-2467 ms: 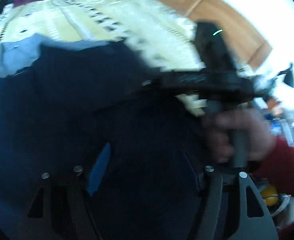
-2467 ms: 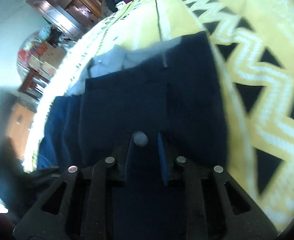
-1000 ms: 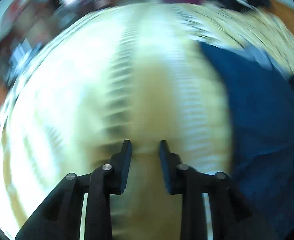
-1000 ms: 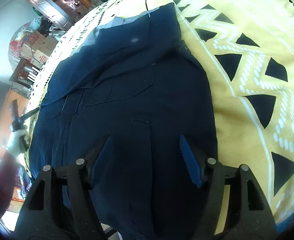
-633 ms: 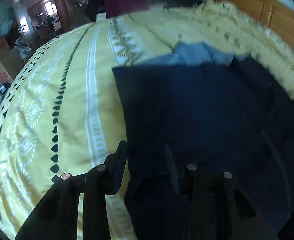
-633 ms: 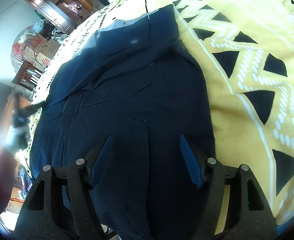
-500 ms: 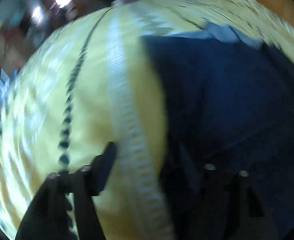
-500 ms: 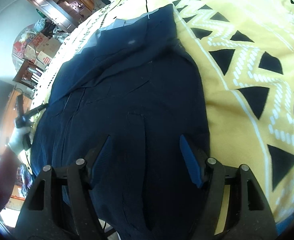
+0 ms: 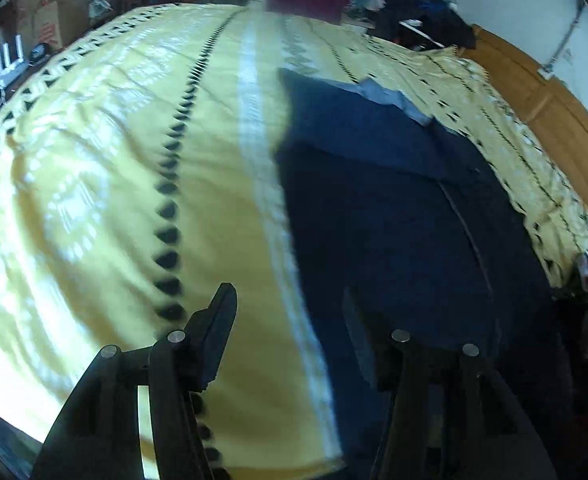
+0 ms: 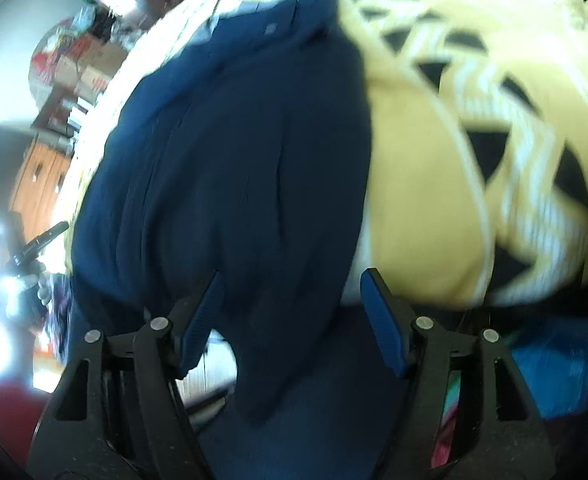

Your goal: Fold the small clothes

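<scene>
A dark navy garment (image 9: 394, 208) with a pale blue lining at its far end lies spread on a yellow patterned bedspread (image 9: 113, 160). In the left wrist view my left gripper (image 9: 289, 328) is open and straddles the garment's left edge near its close end. In the right wrist view the same navy garment (image 10: 233, 152) drapes over the bed's near edge, and my right gripper (image 10: 289, 312) is open above that hanging end with nothing held. The left gripper (image 10: 39, 242) shows far off at the garment's left side.
The bedspread (image 10: 474, 120) stretches wide on both sides of the garment. A wooden headboard (image 9: 554, 120) runs along the right. Dark clothes (image 9: 422, 20) are piled at the bed's far end. Cardboard boxes (image 10: 85, 64) and a wooden cabinet (image 10: 37, 184) stand beyond the bed.
My right gripper let go of the garment, opened, and drew back toward the bed's near edge. My left gripper swung round from the cloth to the garment's left edge and opened wider.
</scene>
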Demonstrator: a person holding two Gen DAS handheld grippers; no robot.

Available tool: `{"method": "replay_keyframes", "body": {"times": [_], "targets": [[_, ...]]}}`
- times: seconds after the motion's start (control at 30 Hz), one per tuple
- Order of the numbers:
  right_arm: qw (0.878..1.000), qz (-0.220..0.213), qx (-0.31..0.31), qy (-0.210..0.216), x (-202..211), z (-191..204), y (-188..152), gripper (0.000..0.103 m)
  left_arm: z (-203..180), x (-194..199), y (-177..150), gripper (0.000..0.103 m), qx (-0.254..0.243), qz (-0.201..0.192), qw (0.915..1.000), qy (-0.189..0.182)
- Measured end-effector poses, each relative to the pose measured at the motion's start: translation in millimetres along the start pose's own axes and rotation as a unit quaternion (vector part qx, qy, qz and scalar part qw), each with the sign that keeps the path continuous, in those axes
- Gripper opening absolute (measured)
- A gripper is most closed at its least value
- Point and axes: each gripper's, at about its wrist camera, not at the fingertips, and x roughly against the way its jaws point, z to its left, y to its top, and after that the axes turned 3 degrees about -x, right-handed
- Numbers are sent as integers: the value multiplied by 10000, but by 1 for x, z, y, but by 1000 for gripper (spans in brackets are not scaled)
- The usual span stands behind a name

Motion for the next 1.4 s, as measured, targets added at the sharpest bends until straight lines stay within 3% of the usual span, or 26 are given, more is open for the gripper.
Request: {"method": "replay_keyframes", "body": {"times": [0.1,0.13,0.23,0.4,0.53,0.63,0.67,0.7,0.73,0.8,0.83,0.93,1.03,1.23,1.4], "targets": [[9996,175,169,-112,-5,5,-16,72,-17,-3,-50,58,136,307,9977,-588],[9996,110,213,-117,-4,8,-19,78,-25,-3,-63,58,97,430,9968,-664],[9997,184,147,-45,-6,15,-19,82,-25,-6,-88,58,245,549,9949,-813],[9967,678,415,-191,-21,36,-22,82,-19,-28,-77,59,308,589,9936,-918],[9949,803,489,-358,-33,43,-23,82,-11,-59,-60,59,280,713,9925,-947],[9947,837,459,-390,-38,45,-26,78,-18,-75,-61,56,112,981,9928,-680],[9942,842,518,-433,-39,46,-27,74,-23,-78,-62,56,4,1047,9926,-618],[9941,828,521,-463,-41,48,-28,52,-29,-81,-61,55,-93,1113,9921,-564],[9946,836,435,-437,-42,45,-27,18,-33,-83,-60,51,-150,1140,9921,-505],[9979,622,167,-12,-29,38,-22,12,-36,-86,-58,30,-24,1155,9918,-541],[9987,396,71,313,-16,37,-18,9,-36,-83,-55,17,130,1073,9922,-619],[9947,-252,-104,990,27,42,0,8,-40,-62,-38,17,489,463,9915,-1109],[9853,-852,-179,1468,64,47,25,8,-47,-38,-8,17,781,-277,9844,-1554],[9674,-1549,-402,1963,101,46,84,8,-47,-22,74,17,1044,-1292,9636,-2094],[9617,-1759,-559,2029,95,35,155,8,-34,-27,162,15,1001,-1794,9575,-2022]]}}
